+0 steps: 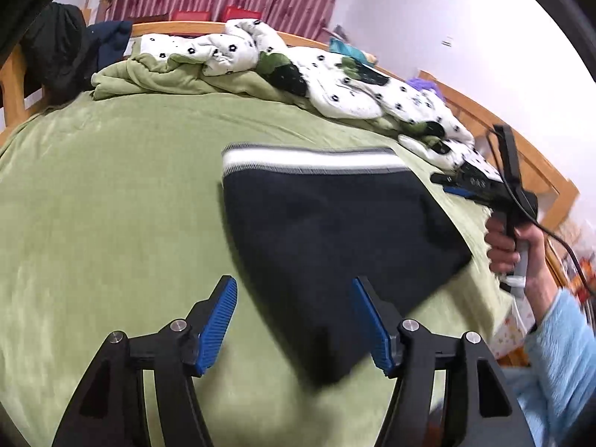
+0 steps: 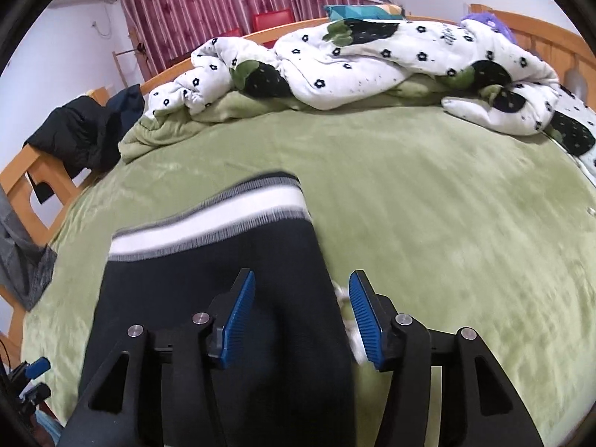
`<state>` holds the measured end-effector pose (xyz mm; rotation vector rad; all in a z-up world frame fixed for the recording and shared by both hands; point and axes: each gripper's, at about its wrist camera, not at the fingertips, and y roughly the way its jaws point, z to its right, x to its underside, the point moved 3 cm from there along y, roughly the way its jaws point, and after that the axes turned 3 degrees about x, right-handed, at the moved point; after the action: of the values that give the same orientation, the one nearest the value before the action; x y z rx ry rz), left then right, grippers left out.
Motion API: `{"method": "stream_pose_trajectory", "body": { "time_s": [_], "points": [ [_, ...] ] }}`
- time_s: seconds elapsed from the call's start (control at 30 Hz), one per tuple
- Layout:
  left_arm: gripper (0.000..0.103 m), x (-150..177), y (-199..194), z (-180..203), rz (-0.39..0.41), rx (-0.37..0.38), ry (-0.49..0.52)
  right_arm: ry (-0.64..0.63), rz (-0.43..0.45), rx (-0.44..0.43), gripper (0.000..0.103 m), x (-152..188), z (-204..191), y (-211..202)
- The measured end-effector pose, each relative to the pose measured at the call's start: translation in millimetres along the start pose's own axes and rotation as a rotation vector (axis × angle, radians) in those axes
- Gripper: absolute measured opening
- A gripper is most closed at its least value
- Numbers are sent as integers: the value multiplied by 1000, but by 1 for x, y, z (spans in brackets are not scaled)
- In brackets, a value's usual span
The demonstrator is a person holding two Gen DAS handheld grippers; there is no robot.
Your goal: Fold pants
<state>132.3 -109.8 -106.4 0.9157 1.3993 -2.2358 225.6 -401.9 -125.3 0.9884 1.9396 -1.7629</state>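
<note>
We see the dark navy knit pants with a white-and-grey striped waistband lying folded on the green fleece blanket. Left gripper and right gripper both stand open above the cloth, pads clear of it. We judge a fold just released; next, regrasp an edge or smooth.

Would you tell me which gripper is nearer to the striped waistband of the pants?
Neither clearly. The left gripper is open over the pants' near left edge; the right gripper is open over their right edge, both well short of the waistband.
</note>
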Motion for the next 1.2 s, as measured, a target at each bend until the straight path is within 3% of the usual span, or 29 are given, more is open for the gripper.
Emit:
{"method": "stream_pose_trajectory", "body": {
  "time_s": [0.17, 0.23, 0.3, 0.37, 0.47, 0.53, 0.7, 0.77, 0.8, 0.83, 0.87, 1.0, 1.1, 1.2],
  "points": [
    [62, -28, 61, -23, -49, 0, -35, -48, -83, 25, 55, -7, -9, 48],
    [62, -23, 92, -35, -99, 54, -120, -142, -124, 93, 55, 4, -11, 68],
    [63, -10, 118, -47, -145, 75, -211, -212, -95, 143, 54, 10, -10, 70],
    [65, -3, 134, -55, -139, 121, -276, -210, -105, 151, 54, 11, -5, 69],
    [64, -12, 142, -54, -146, 149, -298, -141, -138, 108, 56, 9, 10, 76],
    [63, -14, 146, -52, -153, 161, -297, -76, -138, 98, 66, 8, 20, 82],
    [59, -10, 149, -45, -131, 129, -249, 56, -186, -25, 67, 9, 36, 89],
    [44, -12, 145, -45, -133, 137, -255, 146, -208, -115, 67, 15, 44, 92],
    [39, -14, 144, -46, -133, 142, -267, 192, -235, -197, 65, 18, 47, 93],
    [25, -17, 140, -47, -126, 156, -282, 208, -257, -251, 60, 19, 46, 92],
    [21, -20, 137, -47, -122, 169, -286, 197, -268, -290, 46, 19, 41, 88],
    [18, -25, 130, -46, -126, 151, -273, 23, -176, -109, 30, 16, 9, 60],
    [16, -27, 122, -51, -114, 168, -304, 65, -133, -118, 19, 8, 4, 41],
    [13, -32, 106, -55, -94, 189, -309, 64, -101, -134, 17, 3, -11, 24]
  ]
}}
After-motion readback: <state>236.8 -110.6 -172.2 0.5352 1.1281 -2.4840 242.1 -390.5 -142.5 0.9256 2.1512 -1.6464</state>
